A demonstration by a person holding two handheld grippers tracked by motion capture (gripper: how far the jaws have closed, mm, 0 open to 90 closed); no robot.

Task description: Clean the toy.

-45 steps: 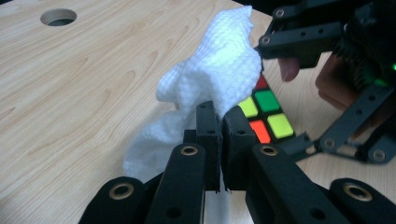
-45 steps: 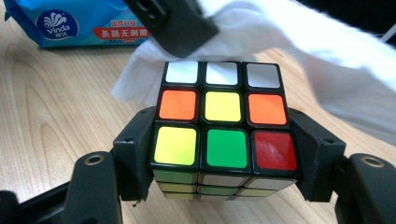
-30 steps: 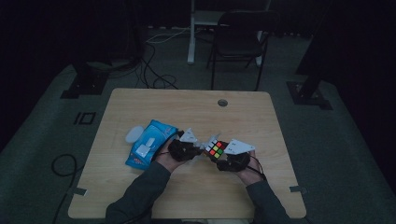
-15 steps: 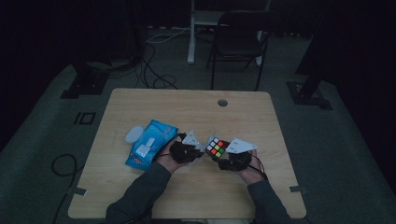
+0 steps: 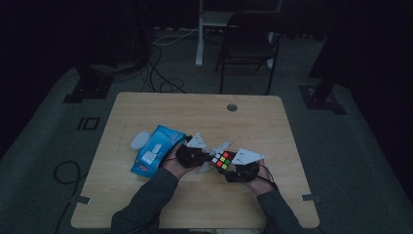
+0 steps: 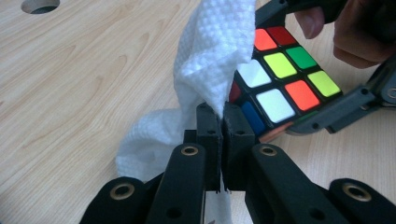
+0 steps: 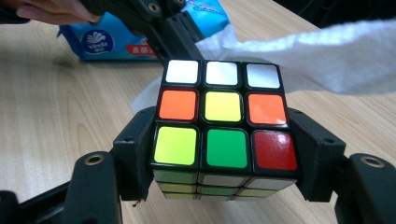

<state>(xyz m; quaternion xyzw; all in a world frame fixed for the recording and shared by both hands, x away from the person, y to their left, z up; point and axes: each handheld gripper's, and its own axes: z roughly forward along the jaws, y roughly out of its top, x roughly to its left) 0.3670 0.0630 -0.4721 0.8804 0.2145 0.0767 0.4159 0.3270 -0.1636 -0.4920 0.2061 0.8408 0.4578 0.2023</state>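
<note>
The puzzle cube (image 7: 223,123), clamped in the right gripper (image 7: 224,154), is apparently mid-wipe; next, the left gripper (image 6: 222,126), pinching the white wipe (image 6: 212,60), likely rubs another face.

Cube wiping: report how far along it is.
Done: a white wipe is out of the blue pack, and the right gripper has clamped the puzzle cube. In hand: the left gripper, shut on the wipe, presses it against the cube's side. Left: how many faces are wiped can't be told; the top face is uncovered.
</note>
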